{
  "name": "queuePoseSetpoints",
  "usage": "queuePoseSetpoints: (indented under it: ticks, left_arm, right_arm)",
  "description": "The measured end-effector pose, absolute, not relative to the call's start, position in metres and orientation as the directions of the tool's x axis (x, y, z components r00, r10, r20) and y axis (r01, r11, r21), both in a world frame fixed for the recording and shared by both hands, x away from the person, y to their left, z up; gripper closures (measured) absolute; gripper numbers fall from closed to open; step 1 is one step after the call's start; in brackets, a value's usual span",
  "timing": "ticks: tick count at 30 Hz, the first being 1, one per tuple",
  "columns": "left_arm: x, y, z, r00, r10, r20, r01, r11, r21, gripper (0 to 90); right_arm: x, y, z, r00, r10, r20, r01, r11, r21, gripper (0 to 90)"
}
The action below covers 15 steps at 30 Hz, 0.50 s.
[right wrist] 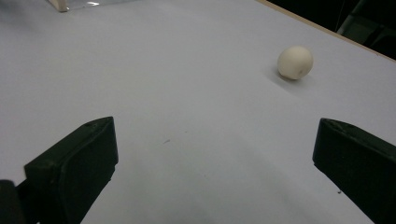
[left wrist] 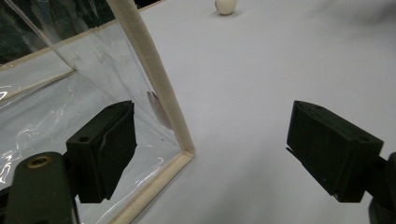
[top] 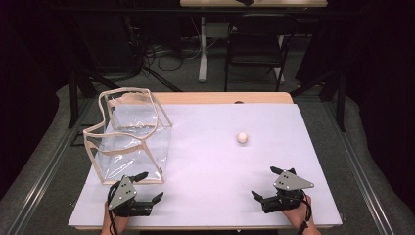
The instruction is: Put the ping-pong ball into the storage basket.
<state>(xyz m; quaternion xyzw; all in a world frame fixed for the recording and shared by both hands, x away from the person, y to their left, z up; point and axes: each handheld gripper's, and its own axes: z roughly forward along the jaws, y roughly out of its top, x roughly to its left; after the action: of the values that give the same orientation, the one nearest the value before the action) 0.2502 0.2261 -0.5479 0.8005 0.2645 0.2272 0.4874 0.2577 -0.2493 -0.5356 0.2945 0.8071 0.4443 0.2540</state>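
Two hand-held grippers sit at the near edge of the white table (top: 205, 161), both empty. The left gripper (top: 147, 185) is at about 7 o'clock on the tabletop, jaws spread wide, released, nothing between them. It sits just in front of the near corner of the clear bag (top: 129, 134) — a transparent plastic bag with cream trim, standing open-topped at roughly 9 to 10 o'clock. In the left gripper view the bag's trimmed corner edge (left wrist: 159, 88) runs down between the two jaws, closer to the left-hand one; no pad presses on it, and contact between that jaw and the plastic cannot be told.

The right gripper (top: 264, 182) is at about 5 o'clock, jaws also wide apart, released, holding nothing.

The ball (top: 242, 137) — small, cream, round — lies alone on the bare table a little right of centre, near 1 o'clock from the middle, well apart from both grippers and from the bag. In the right gripper view the ball (right wrist: 294, 62) lies ahead, up toward 1 o'clock of the jaws' gap.
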Motion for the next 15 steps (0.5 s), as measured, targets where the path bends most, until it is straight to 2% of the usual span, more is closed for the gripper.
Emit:
queuePoseSetpoints:
  ticks: [15]
  left_arm:
    - [0.2519,0.2238,-0.5491,0.76,0.642,0.099,0.207,-0.383,0.9,16.0]
  right_arm:
    - [0.2648,-0.2489,-0.5362,-0.702,0.699,-0.141,0.258,0.433,0.864,0.0]
